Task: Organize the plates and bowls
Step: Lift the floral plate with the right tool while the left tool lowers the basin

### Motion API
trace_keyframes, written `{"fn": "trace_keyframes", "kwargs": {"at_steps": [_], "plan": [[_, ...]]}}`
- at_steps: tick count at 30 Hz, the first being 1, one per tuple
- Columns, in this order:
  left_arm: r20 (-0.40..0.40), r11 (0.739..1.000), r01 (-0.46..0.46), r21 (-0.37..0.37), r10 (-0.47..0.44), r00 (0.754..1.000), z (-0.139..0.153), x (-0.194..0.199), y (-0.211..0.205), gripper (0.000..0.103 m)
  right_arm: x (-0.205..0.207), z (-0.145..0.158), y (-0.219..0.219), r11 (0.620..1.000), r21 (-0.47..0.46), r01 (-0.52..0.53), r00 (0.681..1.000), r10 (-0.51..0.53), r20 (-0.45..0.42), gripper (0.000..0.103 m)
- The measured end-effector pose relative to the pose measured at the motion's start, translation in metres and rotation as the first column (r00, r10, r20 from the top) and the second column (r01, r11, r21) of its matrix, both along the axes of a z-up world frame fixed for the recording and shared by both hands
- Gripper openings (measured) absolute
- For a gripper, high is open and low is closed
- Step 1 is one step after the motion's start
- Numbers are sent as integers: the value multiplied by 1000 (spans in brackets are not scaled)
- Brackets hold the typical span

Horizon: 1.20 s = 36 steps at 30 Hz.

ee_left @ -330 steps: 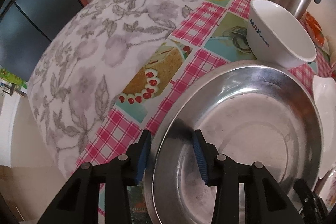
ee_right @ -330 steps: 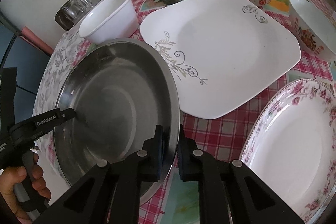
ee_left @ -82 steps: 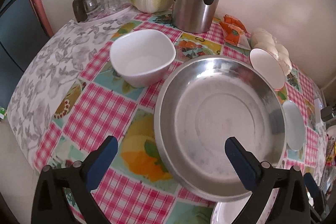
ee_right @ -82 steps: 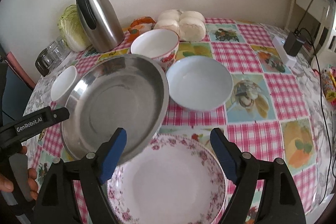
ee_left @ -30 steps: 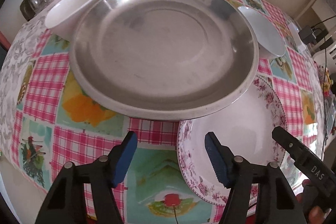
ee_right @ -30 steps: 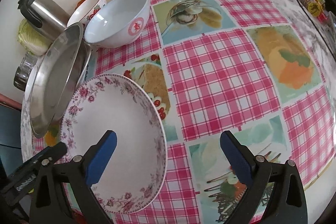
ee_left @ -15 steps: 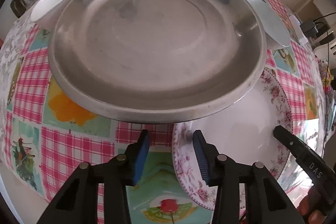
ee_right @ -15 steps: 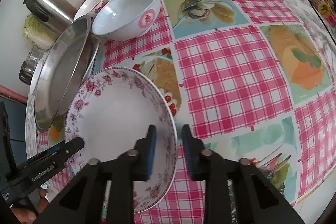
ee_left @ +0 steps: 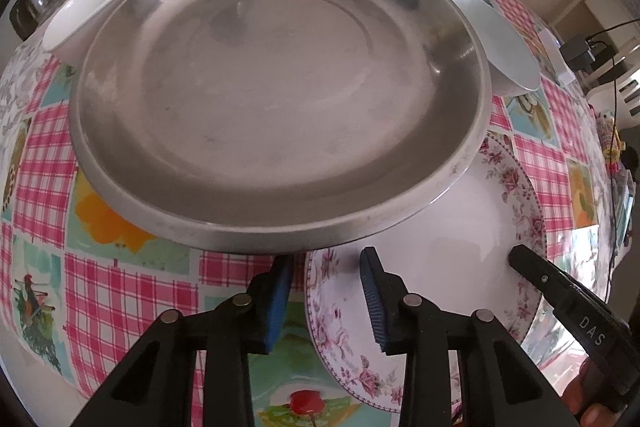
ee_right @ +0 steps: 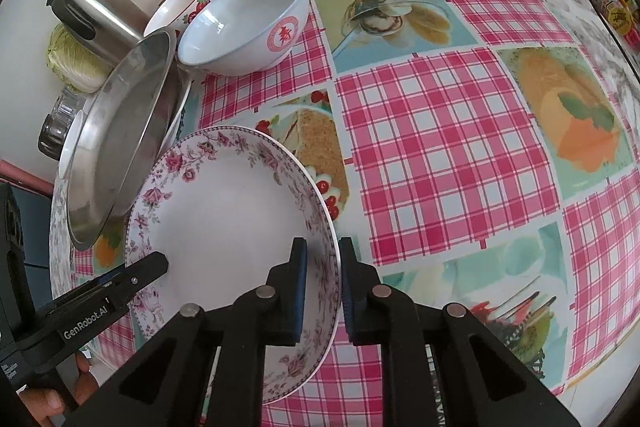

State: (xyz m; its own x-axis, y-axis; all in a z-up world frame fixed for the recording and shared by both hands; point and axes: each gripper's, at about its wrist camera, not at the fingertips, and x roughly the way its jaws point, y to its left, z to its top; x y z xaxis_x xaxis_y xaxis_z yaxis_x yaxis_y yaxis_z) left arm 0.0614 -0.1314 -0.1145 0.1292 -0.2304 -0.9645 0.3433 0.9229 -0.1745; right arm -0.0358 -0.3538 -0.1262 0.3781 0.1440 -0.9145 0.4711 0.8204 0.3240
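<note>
"GenRobot.AI" marks left gripper (ee_right: 154, 267) ("DAS", right gripper (ee_left: 520, 259)).

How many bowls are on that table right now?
3. A small white bowl sits left of the steel dish. A strawberry bowl is behind it, near the wall. A pale blue bowl stands at its right. Others may be hidden behind the dish.

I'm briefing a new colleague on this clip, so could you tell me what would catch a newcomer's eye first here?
The big steel pan fills the left wrist view, its near rim overlapping the floral plate. Both claws straddle that plate's rim: the left claw on its left edge, the right claw on its right edge. Behind sits a pale blue bowl with a red emblem, on the pink checked tablecloth.
</note>
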Motion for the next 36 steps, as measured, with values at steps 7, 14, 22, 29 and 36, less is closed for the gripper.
{"fn": "trace_keyframes", "kwargs": {"at_steps": [7,14,22,29,36], "plan": [[18,1000,23,-7,-23,1000,2,1,-11,30,-1,-1,-1,1000,12,6,1000,-6,5,17],[4,999,47,-26,-47,999,0,-1,-19,27,-5,-2,-9,999,39,35,999,-35,4,16],[11,996,85,-31,-85,996,-4,-5,-39,27,-17,-4,-30,992,79,101,995,-102,14,16],[41,995,93,-25,-92,995,0,-11,-46,27,-21,-2,-35,990,105,99,995,-101,20,16],[77,989,133,-60,-128,989,11,-17,-62,27,-35,16,-49,989,82,121,989,-127,80,16]]}}
